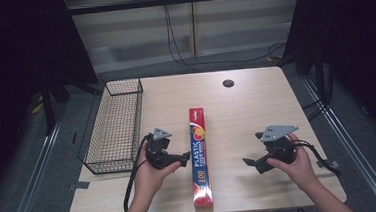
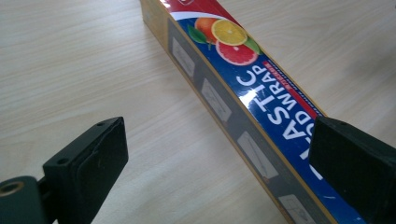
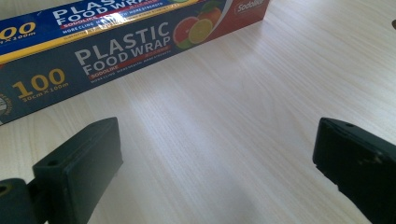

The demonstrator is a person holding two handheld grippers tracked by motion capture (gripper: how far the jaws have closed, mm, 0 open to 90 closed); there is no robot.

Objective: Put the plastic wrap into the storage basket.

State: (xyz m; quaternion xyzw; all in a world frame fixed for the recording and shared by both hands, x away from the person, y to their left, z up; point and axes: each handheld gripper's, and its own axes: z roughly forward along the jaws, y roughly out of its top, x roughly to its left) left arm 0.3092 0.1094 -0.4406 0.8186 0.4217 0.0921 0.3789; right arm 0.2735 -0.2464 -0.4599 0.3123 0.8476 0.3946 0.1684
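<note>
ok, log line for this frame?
left gripper: open, beside plastic wrap box | right gripper: open, clear of box | wire basket: left of box

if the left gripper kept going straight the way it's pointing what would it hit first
Most likely the plastic wrap box. The left gripper points toward the box's long side with its jaws open, and in the left gripper view the box already lies partly between them, untouched. Exact depth is hard to judge.

Both grippers (image 1: pixel 185 159) (image 1: pixel 250 163) agape (hand-held)
</note>
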